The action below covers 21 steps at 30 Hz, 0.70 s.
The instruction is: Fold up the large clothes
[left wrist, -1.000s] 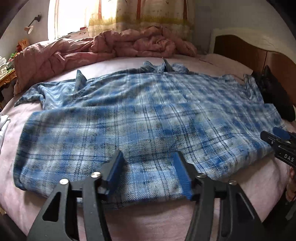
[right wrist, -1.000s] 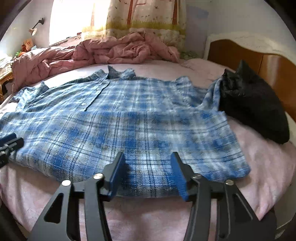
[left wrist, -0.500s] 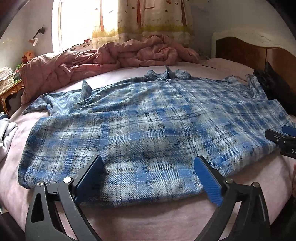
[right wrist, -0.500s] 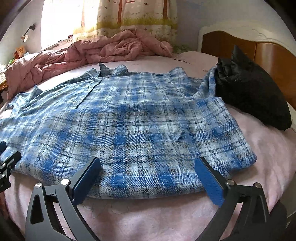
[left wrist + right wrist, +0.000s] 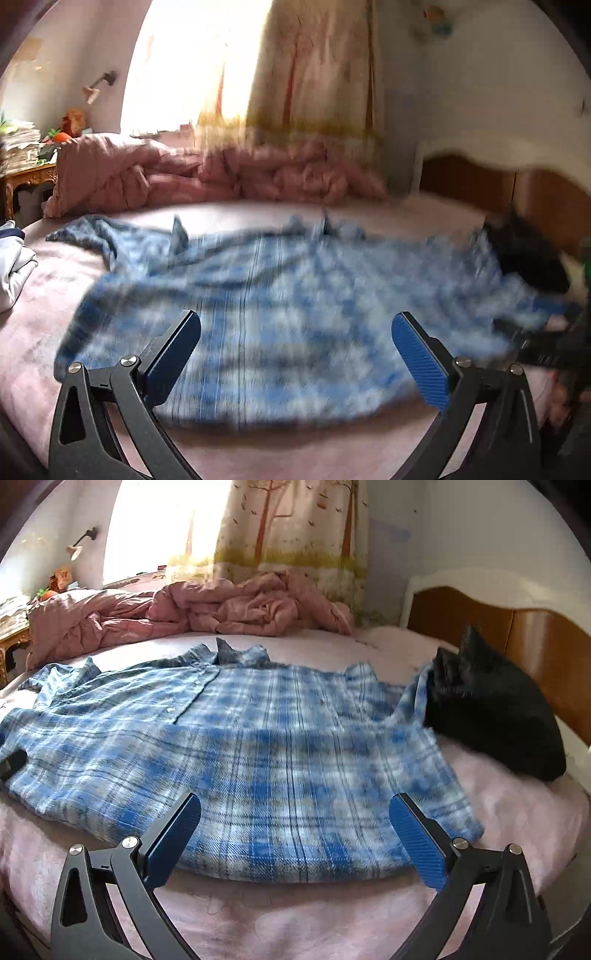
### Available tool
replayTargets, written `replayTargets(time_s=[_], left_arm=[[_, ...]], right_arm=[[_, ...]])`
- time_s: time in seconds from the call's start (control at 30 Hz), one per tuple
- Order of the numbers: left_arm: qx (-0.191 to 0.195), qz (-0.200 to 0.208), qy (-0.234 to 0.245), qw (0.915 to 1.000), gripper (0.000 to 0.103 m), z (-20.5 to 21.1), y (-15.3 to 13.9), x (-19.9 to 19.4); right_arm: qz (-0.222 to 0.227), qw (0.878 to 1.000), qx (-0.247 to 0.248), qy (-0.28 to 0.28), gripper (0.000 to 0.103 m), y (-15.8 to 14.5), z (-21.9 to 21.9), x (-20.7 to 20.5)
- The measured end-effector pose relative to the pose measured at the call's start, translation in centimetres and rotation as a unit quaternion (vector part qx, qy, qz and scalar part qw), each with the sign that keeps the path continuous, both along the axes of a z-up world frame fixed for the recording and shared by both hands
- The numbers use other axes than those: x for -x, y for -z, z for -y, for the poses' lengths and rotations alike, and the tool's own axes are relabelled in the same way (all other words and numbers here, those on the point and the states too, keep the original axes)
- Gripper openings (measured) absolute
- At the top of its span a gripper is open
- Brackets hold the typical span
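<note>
A wide bed (image 5: 517, 812) with a soft, faintly fuzzy pink sheet fills both views. Across its middle lies a large blue-and-white plaid flannel shirt (image 5: 258, 746), spread flat with the collar toward the top of the frame, the bottom part folded up over the body in a straight horizontal edge, and one sleeve trailing to the left. The left wrist view is smeared with blur, so the shirt (image 5: 280, 314) reads only as soft checks there. A rumpled pink quilt (image 5: 229, 605) is heaped along the upper part of the frame under a tree-print curtain (image 5: 291, 528). A black, matte, lumpy bundle (image 5: 495, 716) touches the shirt at the right, before a curved wooden headboard (image 5: 535, 635). The right gripper (image 5: 294, 836) stands wide, holding nothing. The left gripper (image 5: 295, 354) is opening, nothing between its ridged blue pads (image 5: 421, 365).
</note>
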State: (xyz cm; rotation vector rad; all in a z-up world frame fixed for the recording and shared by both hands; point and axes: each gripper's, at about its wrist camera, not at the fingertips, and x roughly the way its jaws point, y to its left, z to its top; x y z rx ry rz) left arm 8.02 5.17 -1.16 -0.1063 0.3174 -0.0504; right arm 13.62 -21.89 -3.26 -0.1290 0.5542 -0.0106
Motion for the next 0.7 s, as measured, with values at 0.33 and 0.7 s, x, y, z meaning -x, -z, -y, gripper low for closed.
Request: replayTargets(time_s=[0.33, 0.7], left_arm=[[-0.059, 0.056, 0.007, 0.9967, 0.103, 1.7, -6.4, -6.8], [0.010, -0.044, -0.023, 0.9987, 0.103, -0.5, 0.2, -14.2]], right_arm=[[0.012, 0.999, -0.045, 0.028, 0.103, -7.1, 5.3, -4.5], [-0.011, 0.977, -0.200, 0.078, 0.078, -5.6, 16.7, -13.0]])
